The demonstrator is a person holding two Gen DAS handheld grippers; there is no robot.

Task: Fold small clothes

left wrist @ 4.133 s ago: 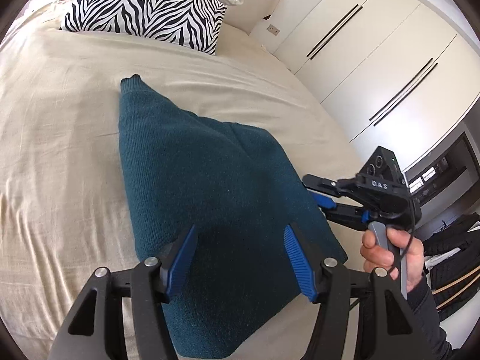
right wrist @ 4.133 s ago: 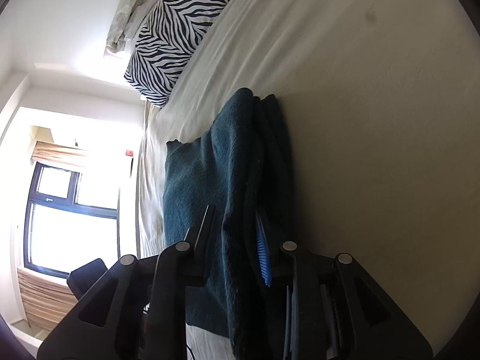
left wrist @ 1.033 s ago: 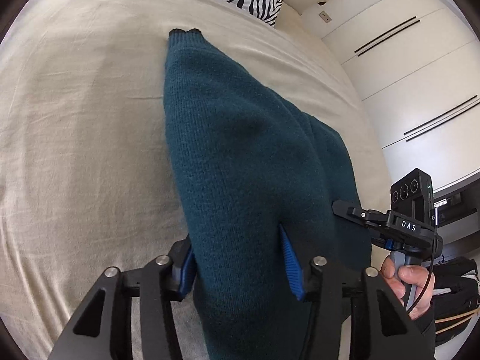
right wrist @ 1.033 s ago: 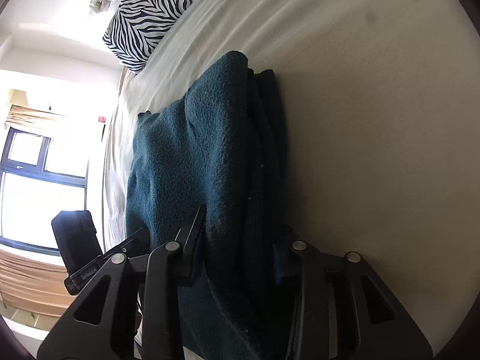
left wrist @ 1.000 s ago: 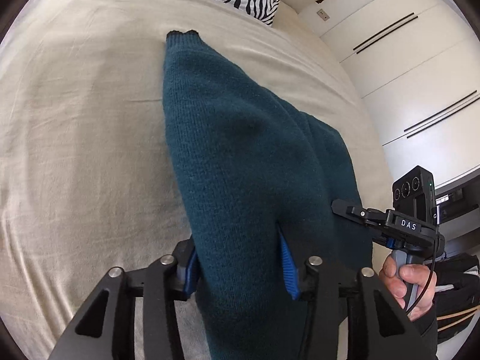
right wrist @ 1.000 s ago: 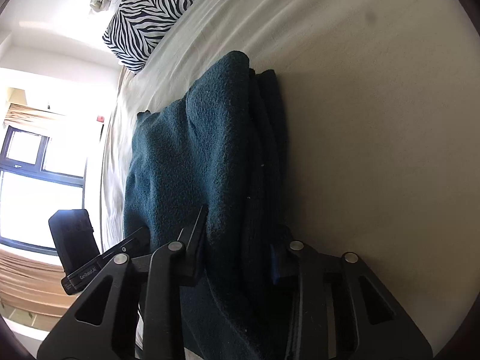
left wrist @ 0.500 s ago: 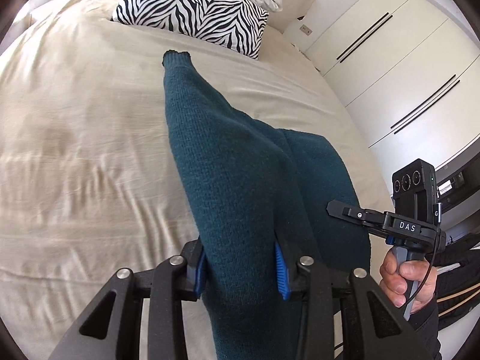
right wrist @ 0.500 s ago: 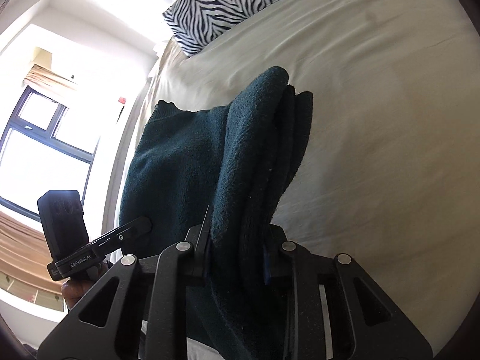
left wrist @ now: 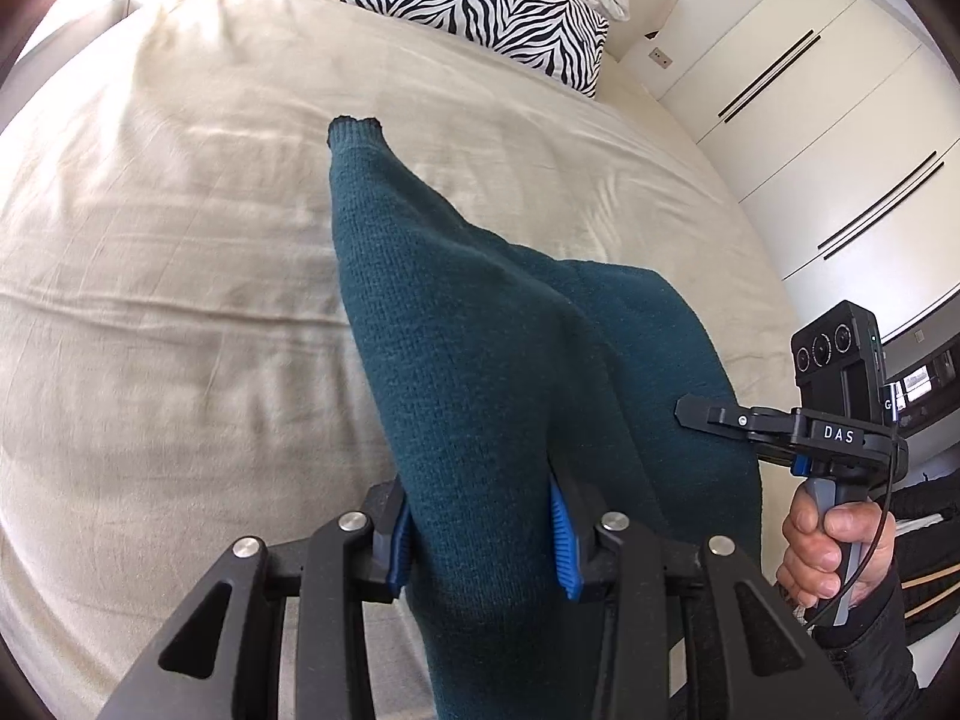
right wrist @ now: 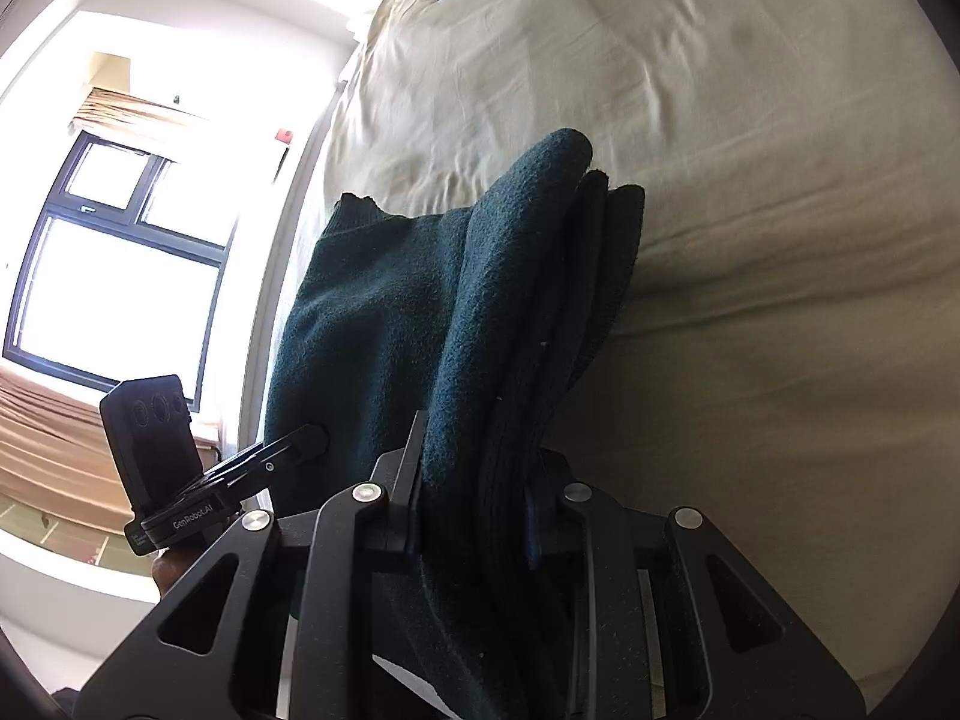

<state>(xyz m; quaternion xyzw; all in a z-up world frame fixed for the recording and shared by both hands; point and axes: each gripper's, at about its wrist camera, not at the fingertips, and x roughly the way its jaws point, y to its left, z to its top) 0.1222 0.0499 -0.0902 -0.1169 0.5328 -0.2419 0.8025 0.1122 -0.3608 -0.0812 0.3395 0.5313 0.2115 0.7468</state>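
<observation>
A dark teal knit sweater (left wrist: 480, 330) hangs lifted off the beige bed (left wrist: 180, 300), its near end bunched and raised, its ribbed cuff (left wrist: 354, 132) trailing toward the pillow. My left gripper (left wrist: 480, 534) is shut on a thick fold of the sweater, blue pads pressing both sides. In the right wrist view my right gripper (right wrist: 474, 510) is shut on several stacked layers of the same sweater (right wrist: 390, 312). The right gripper (left wrist: 696, 411) shows at the sweater's right edge, held by a hand. The left gripper (right wrist: 300, 441) sits at the sweater's left edge.
A zebra-striped pillow (left wrist: 480, 6) lies at the head of the bed, with crumpled white bedding behind it. White wardrobe doors (left wrist: 840, 120) line the right wall. A bright window (right wrist: 120, 288) is beyond the bed's far side.
Both grippers have pulled back from the pillow and risen a little, lifting the sweater's near end higher. The sleeve cuff has dragged along the sheet with them.
</observation>
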